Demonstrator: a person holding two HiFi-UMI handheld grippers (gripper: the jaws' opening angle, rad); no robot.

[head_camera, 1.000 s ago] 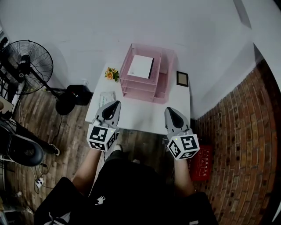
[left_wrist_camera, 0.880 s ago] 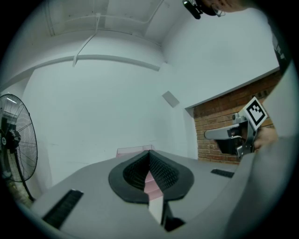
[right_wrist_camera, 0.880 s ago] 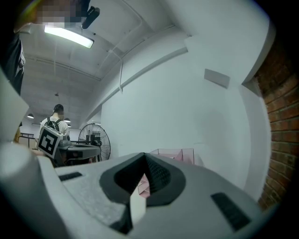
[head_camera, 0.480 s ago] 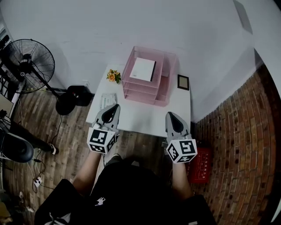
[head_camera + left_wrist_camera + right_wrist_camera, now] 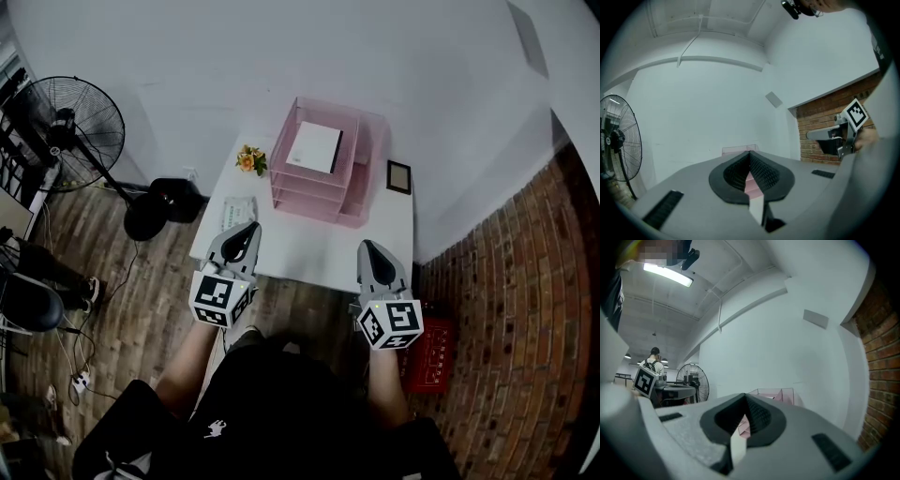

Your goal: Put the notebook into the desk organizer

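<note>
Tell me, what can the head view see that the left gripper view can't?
Only the head view shows the notebook lying on the top level of the pink organizer, the flowers, the small picture frame and the white table. Only the left gripper view shows the ceiling and, close up, the left gripper with its jaws shut on nothing. Both show the fan, the organizer, the brick wall and the right gripper.

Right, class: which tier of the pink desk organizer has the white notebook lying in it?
The top tier: the white notebook lies flat there, while the tiers beneath show only their pink front edges.
</note>
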